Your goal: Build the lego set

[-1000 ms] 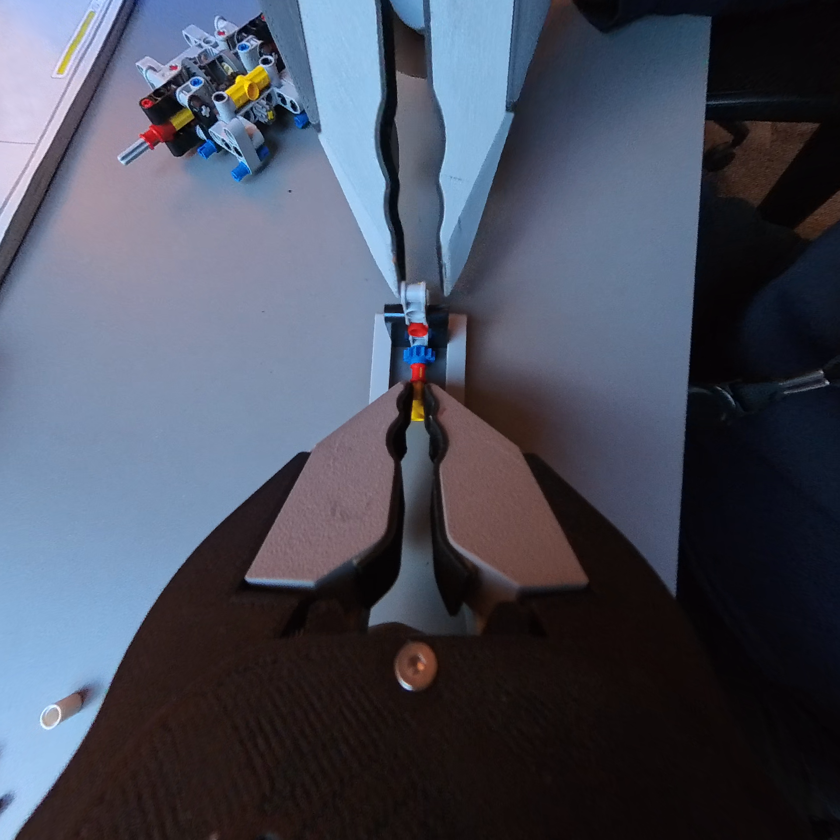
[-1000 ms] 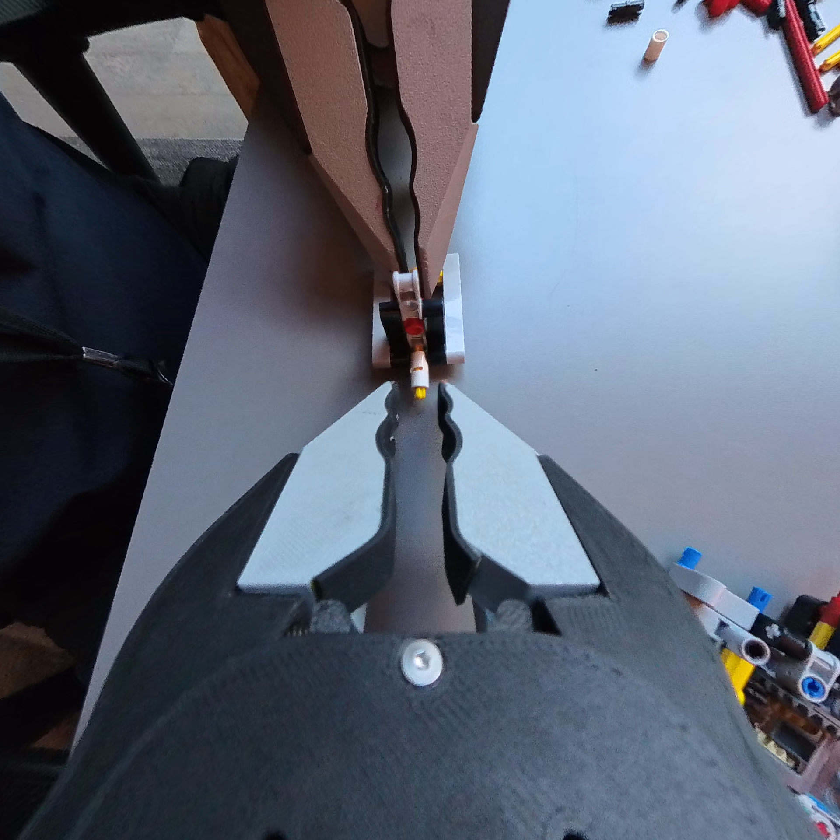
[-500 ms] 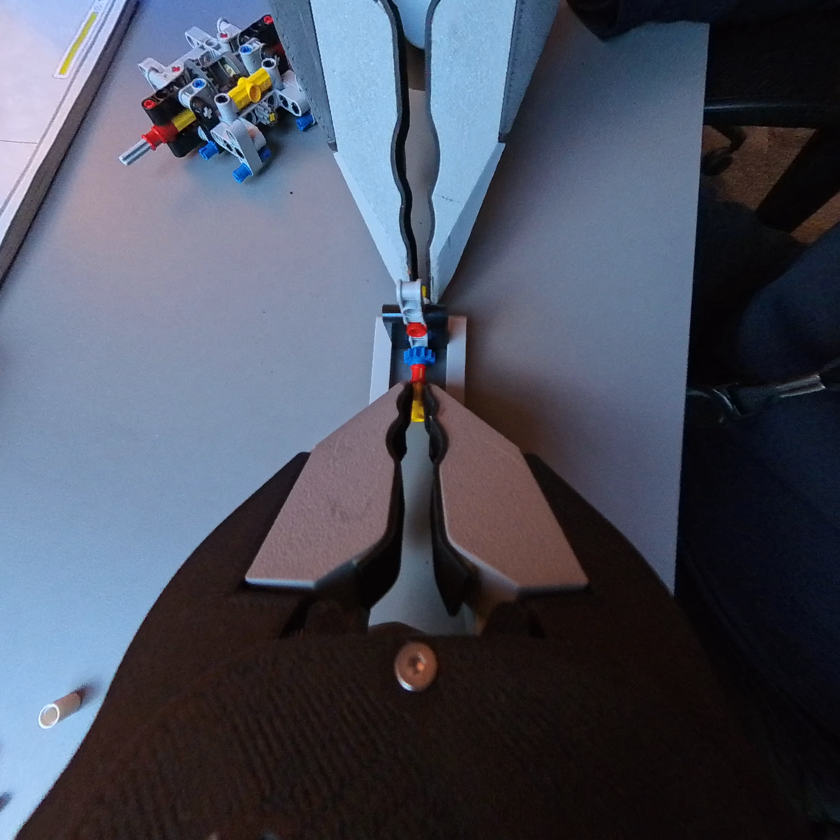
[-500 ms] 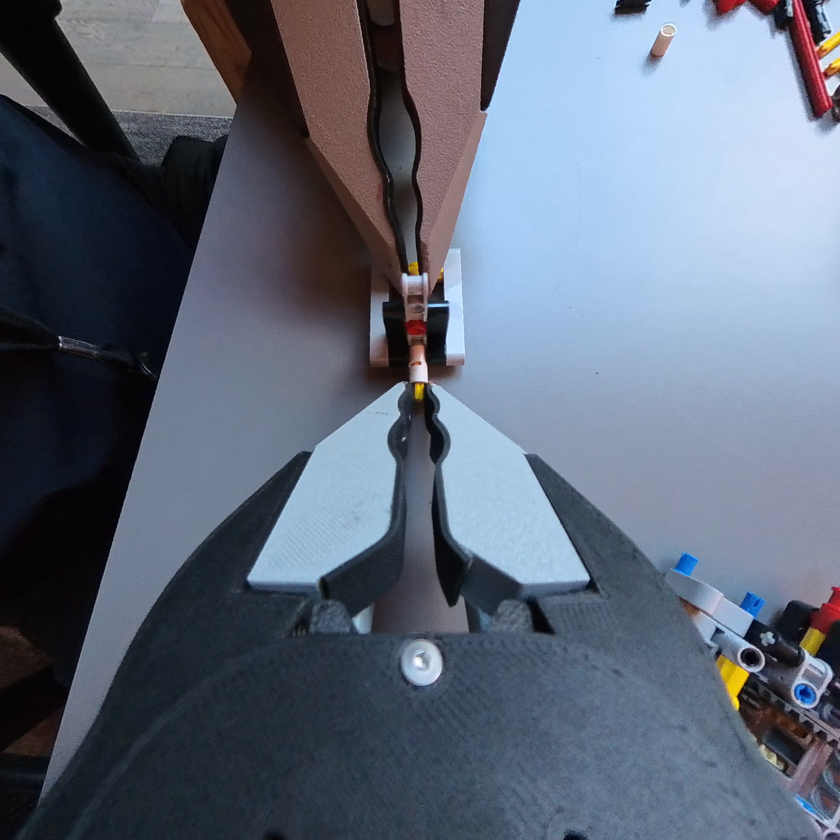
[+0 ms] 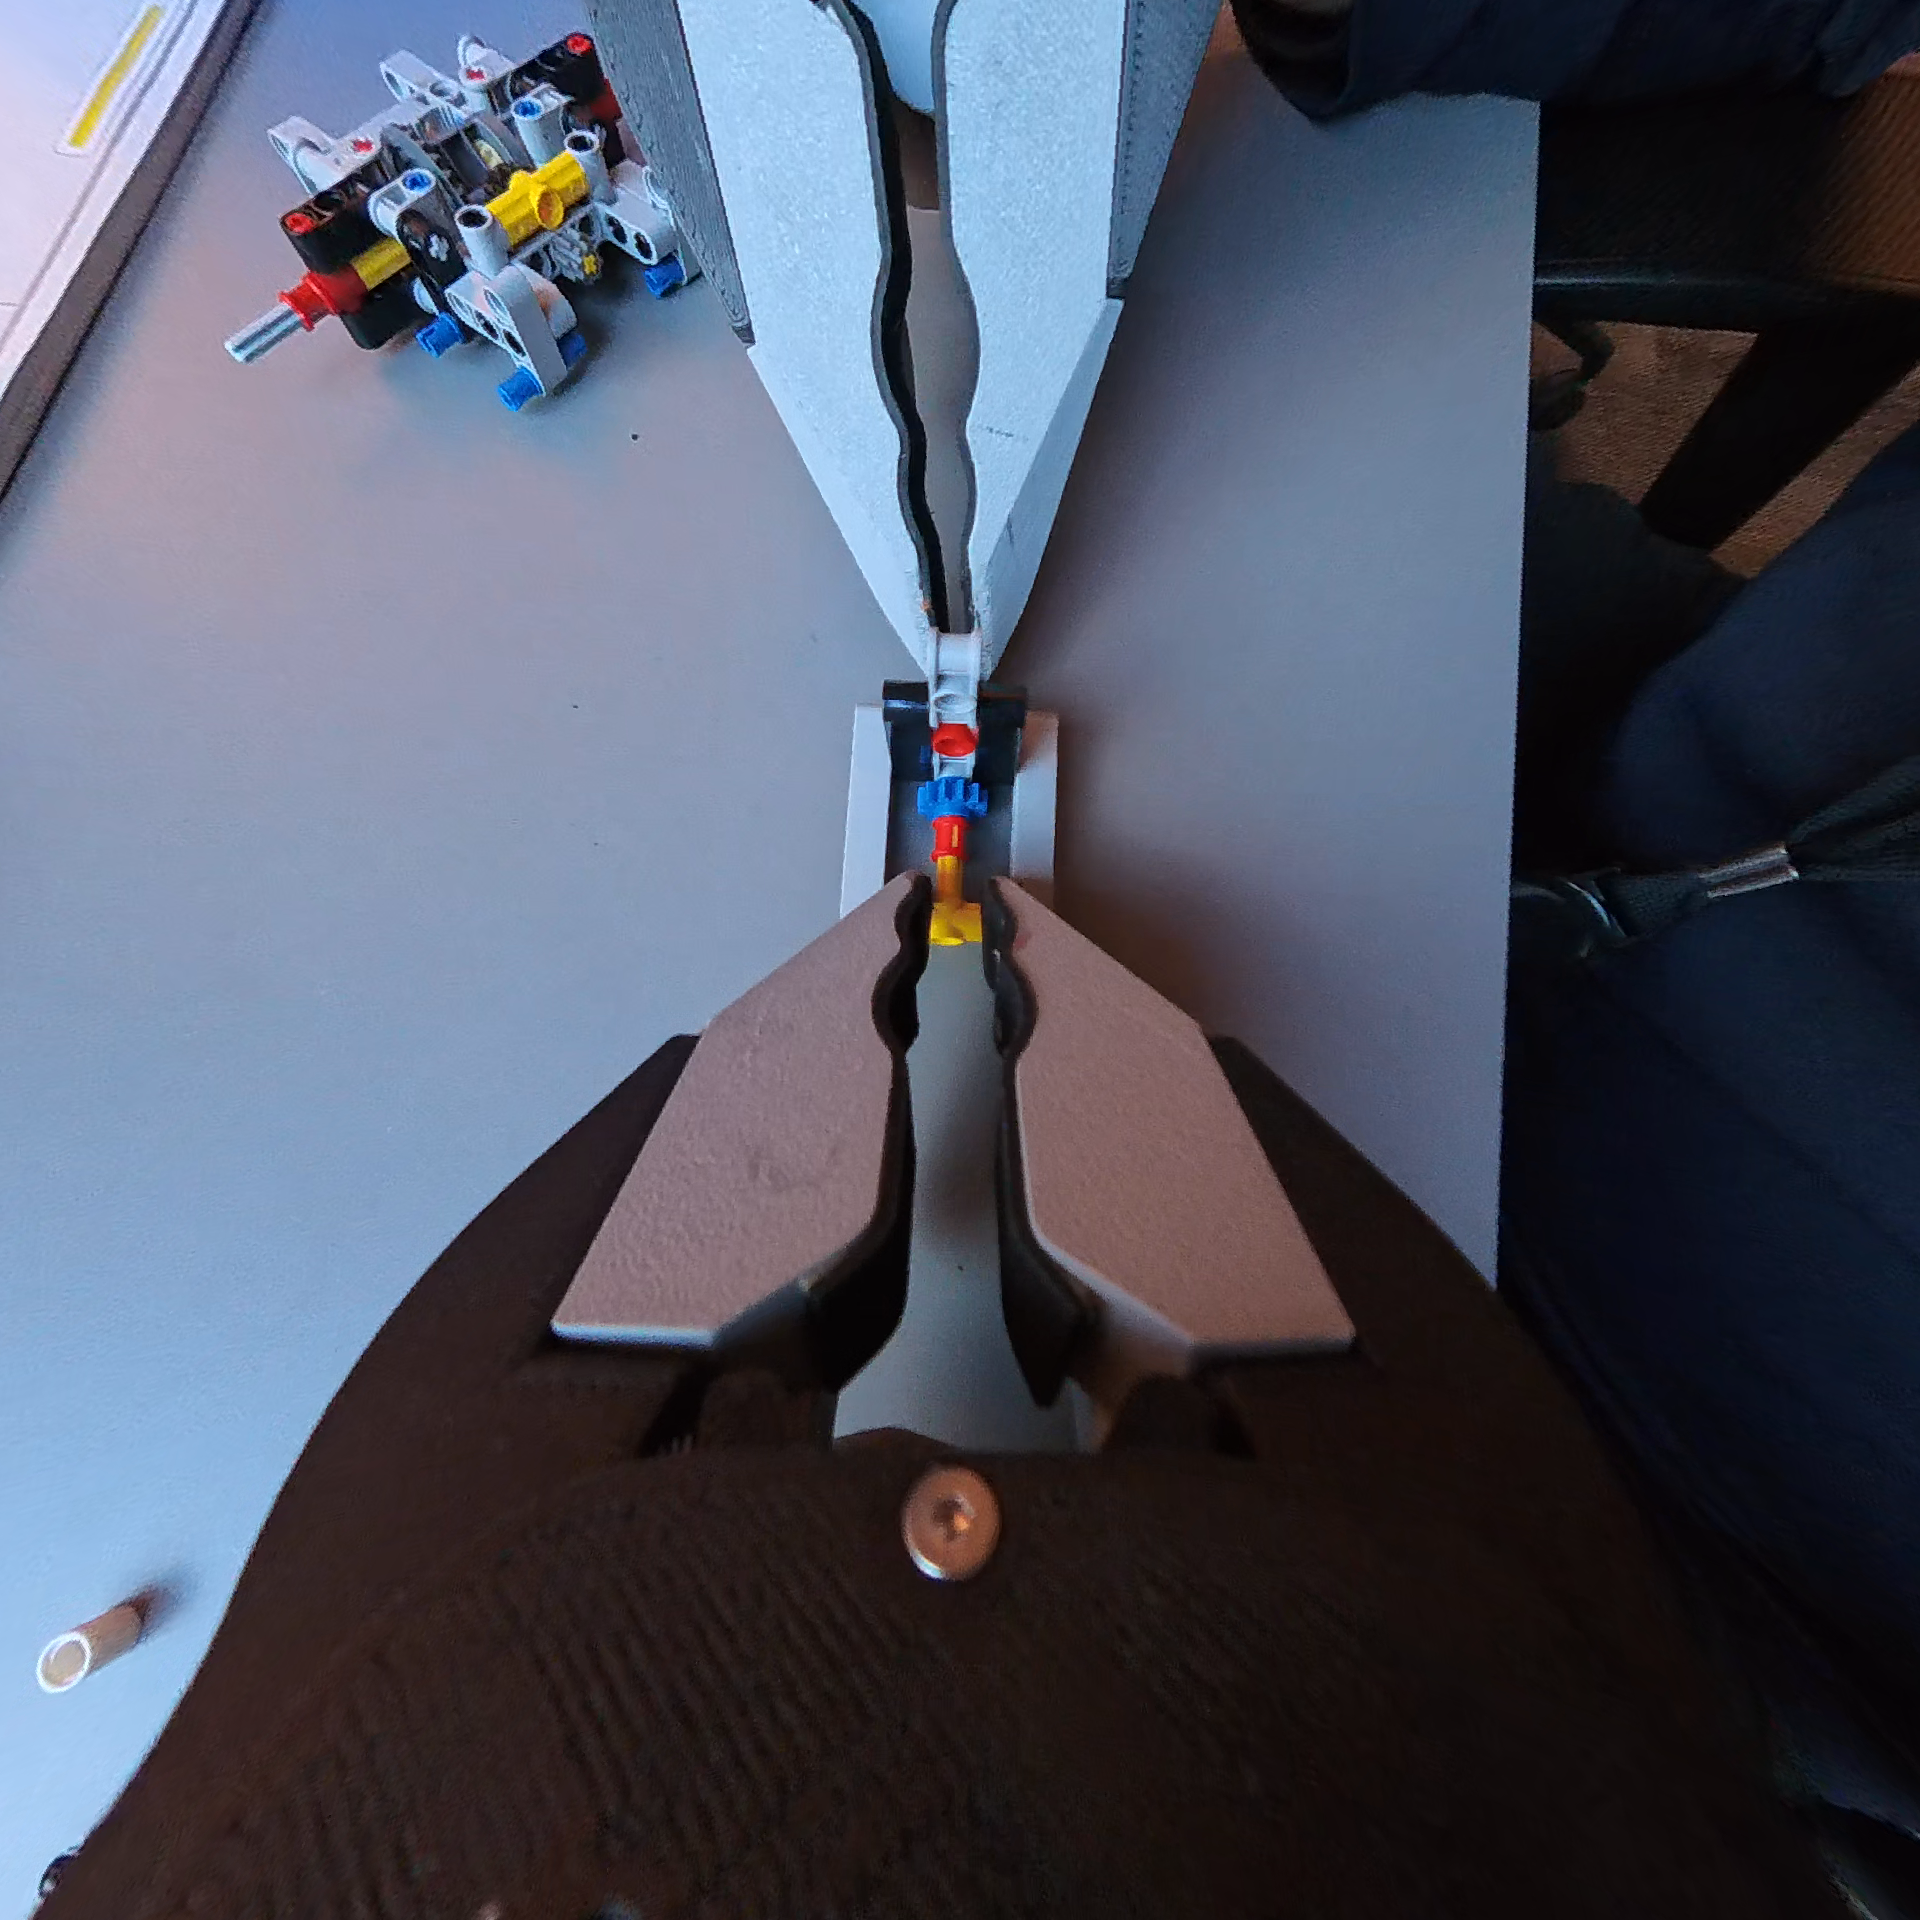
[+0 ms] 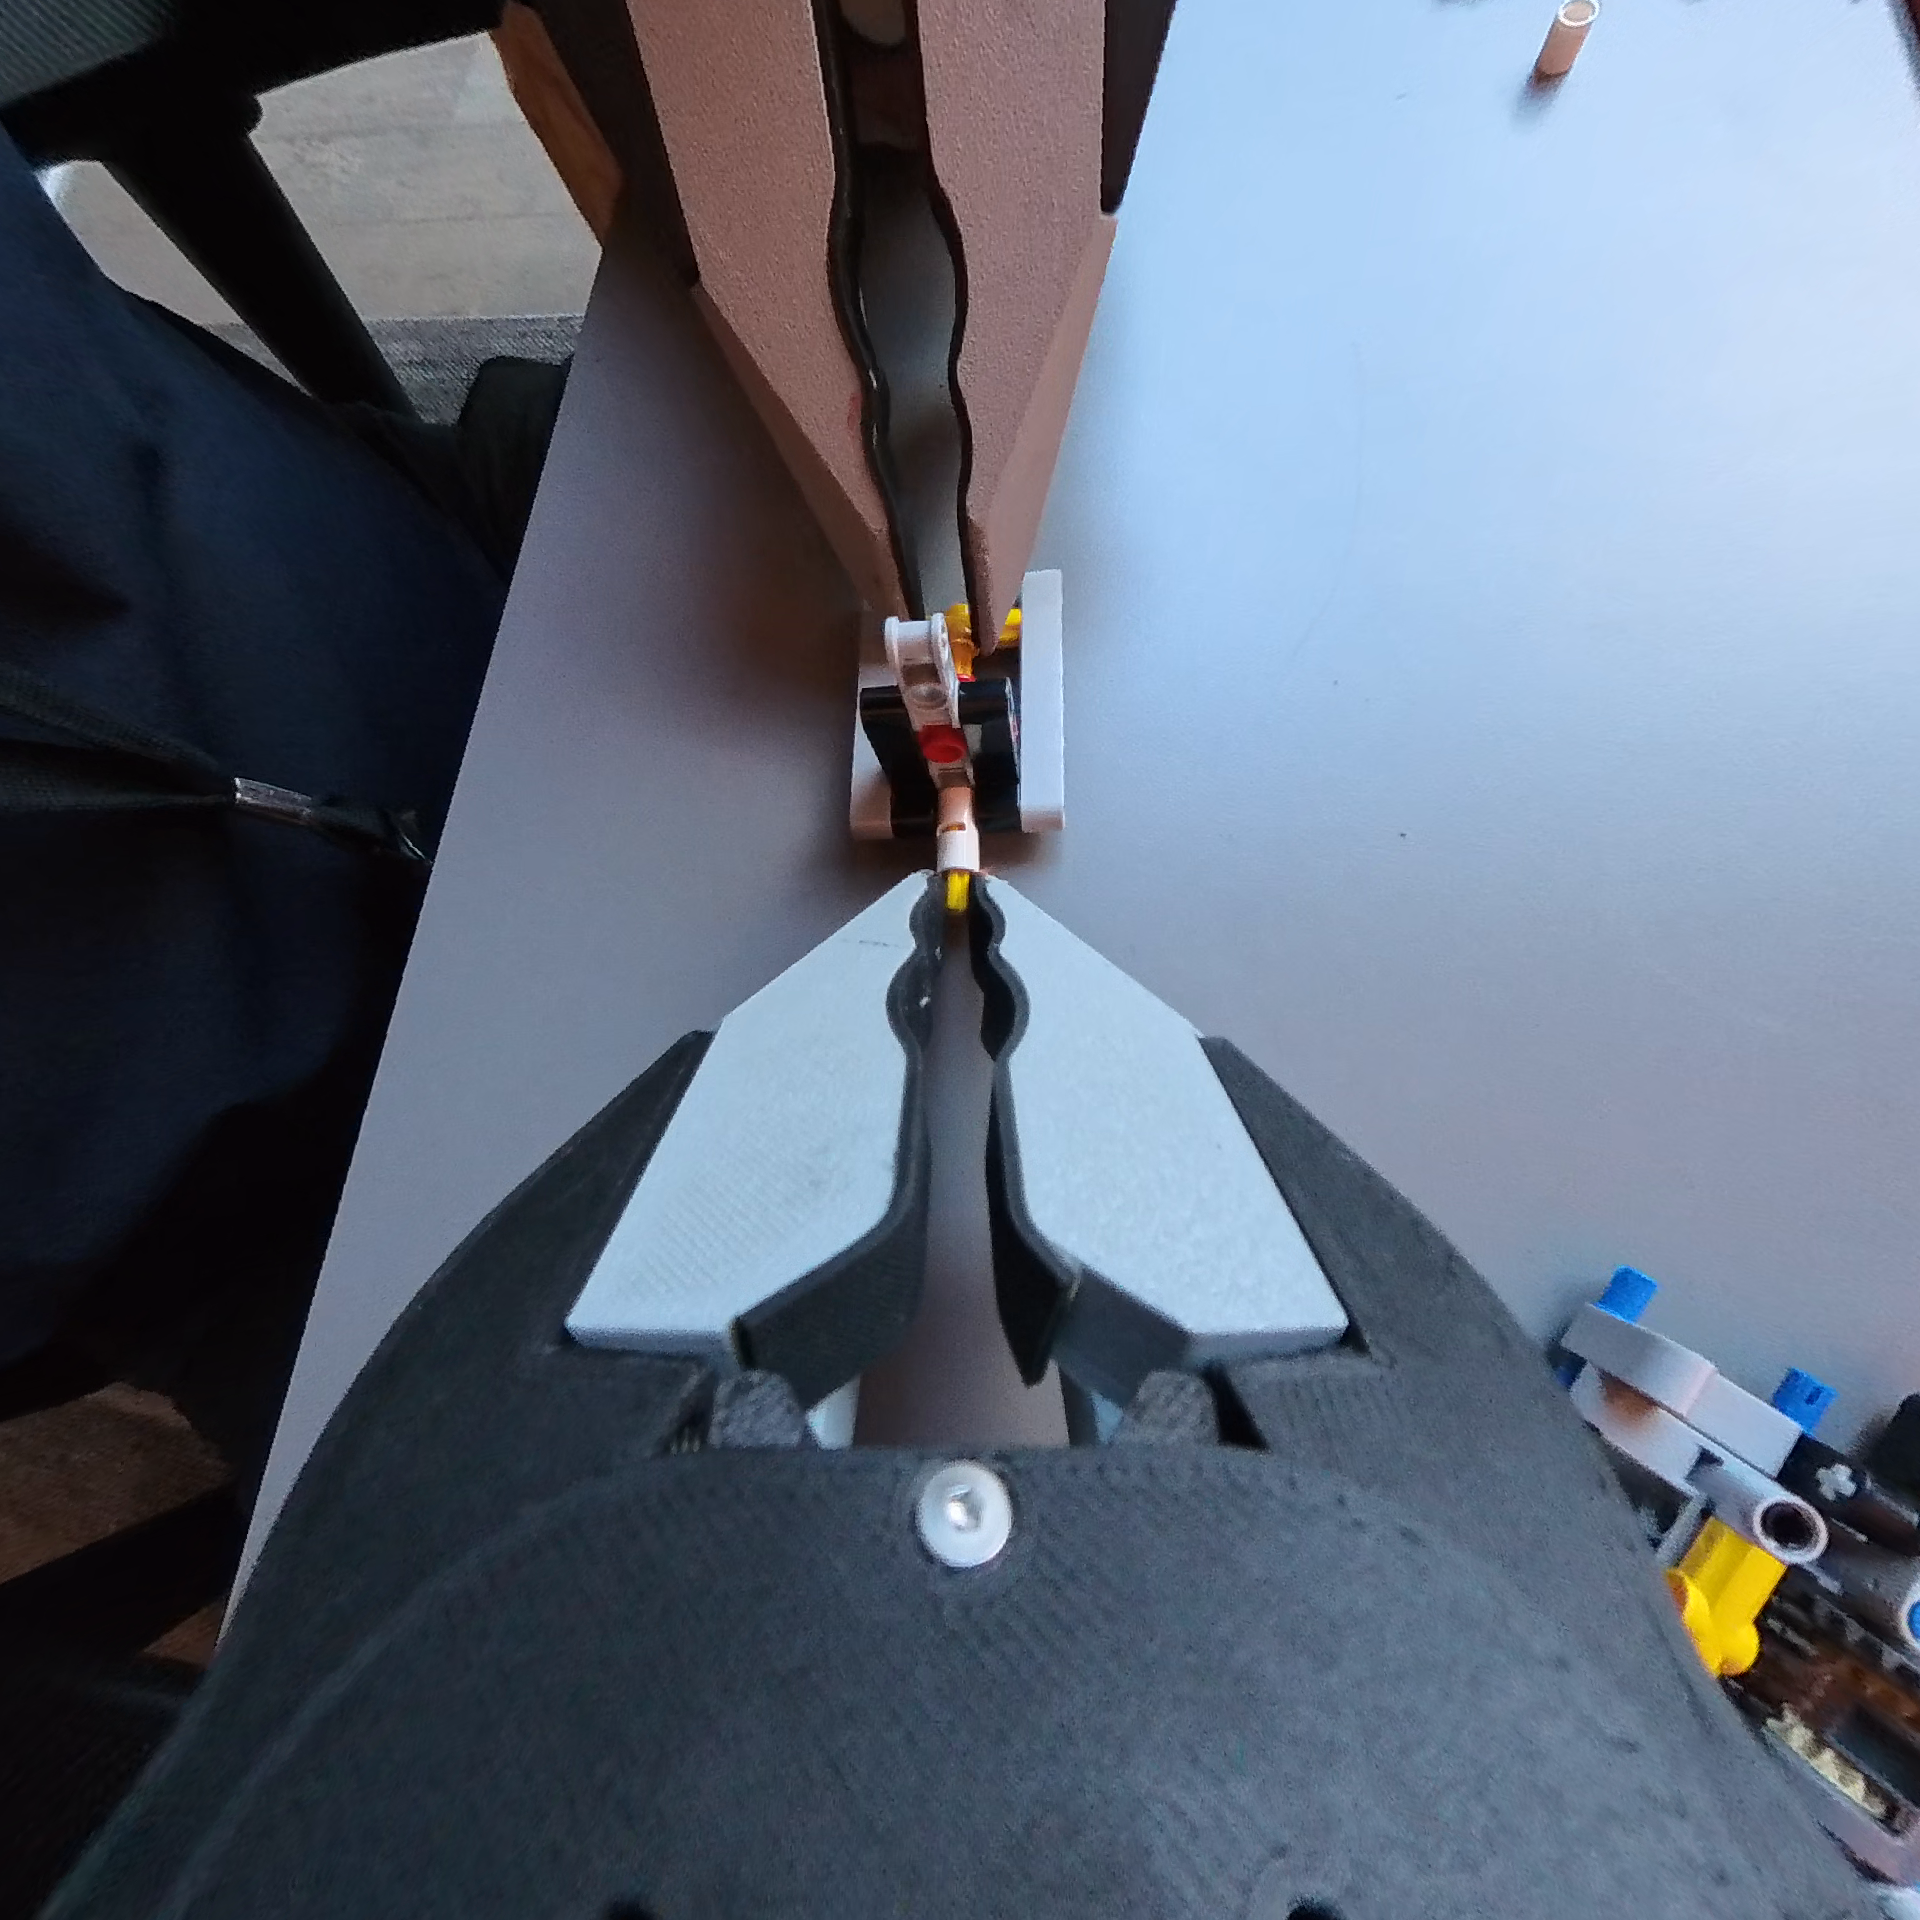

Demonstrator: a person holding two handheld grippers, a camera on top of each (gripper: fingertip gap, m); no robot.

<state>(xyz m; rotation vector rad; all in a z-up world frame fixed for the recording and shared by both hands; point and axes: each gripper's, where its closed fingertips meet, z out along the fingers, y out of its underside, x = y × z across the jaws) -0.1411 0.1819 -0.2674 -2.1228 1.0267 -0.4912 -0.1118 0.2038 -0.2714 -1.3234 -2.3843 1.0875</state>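
A small axle assembly (image 5: 951, 800) lies along a black cradle on a white base (image 5: 868, 790). It has a yellow axle, a blue gear, red bushes and a white connector. My left gripper (image 5: 956, 904) has its jaws slightly apart around the axle's yellow end (image 5: 951, 925), with a thin gap at the right pad. My right gripper (image 6: 956, 894) is shut on the other yellow axle end (image 6: 954, 891), just past a white sleeve (image 6: 956, 847). The two grippers face each other, so each also shows in the other's view: the right (image 5: 956, 623), the left (image 6: 951, 613).
A built brick model (image 5: 468, 239) stands at the far left and also shows in the right wrist view (image 6: 1714, 1455). A small tan tube (image 5: 88, 1652) lies near the left gripper. The table edge (image 5: 1517, 727) runs beside the cradle, with a person's dark clothing (image 5: 1714, 1039) beyond. About 5 cm separates my left fingertips from my right.
The right gripper came forward and shut on the yellow axle end. The left gripper, shut on the opposite end until half a second ago, has now parted its pads slightly.
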